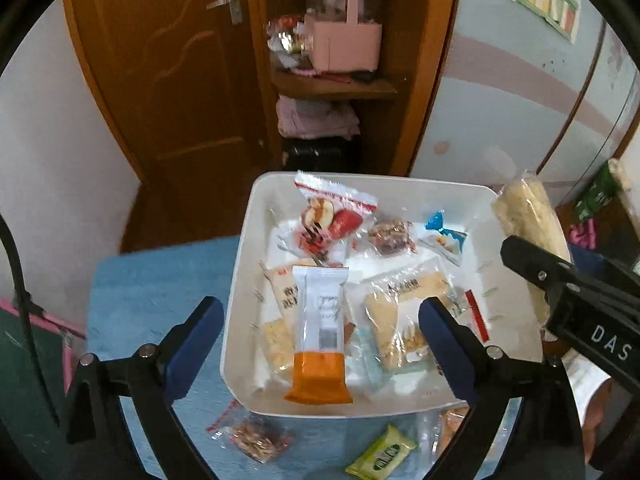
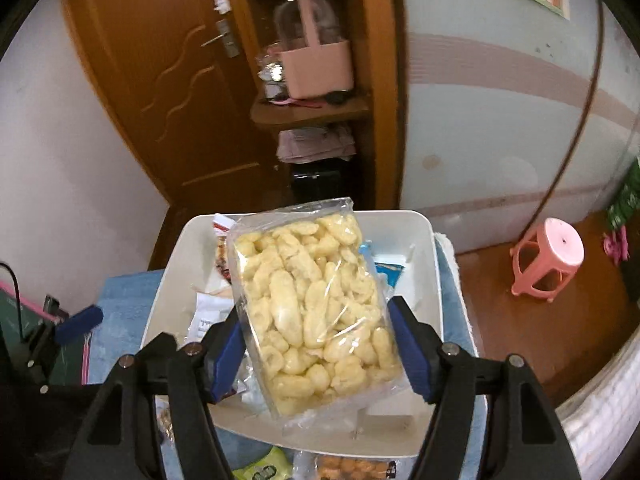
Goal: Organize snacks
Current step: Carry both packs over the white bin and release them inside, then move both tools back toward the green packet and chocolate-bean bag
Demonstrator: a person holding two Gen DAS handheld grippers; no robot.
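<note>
A white bin (image 1: 240, 280) (image 2: 424, 240) sits on a blue cloth and holds several wrapped snacks, among them a white and orange bar (image 1: 320, 332) and a red and white pack (image 1: 328, 216). My left gripper (image 1: 320, 332) is open and empty above the bin's near side. My right gripper (image 2: 316, 344) is shut on a clear bag of pale yellow puffs (image 2: 312, 296) and holds it above the bin; the bag (image 1: 528, 232) also shows at the right of the left wrist view.
On the blue cloth (image 1: 152, 280) in front of the bin lie a nut packet (image 1: 256, 440), a green packet (image 1: 380, 456) and an orange packet (image 1: 452, 428). A wooden door and a shelf with a pink basket (image 1: 348, 40) stand behind. A pink stool (image 2: 548, 256) stands on the floor at right.
</note>
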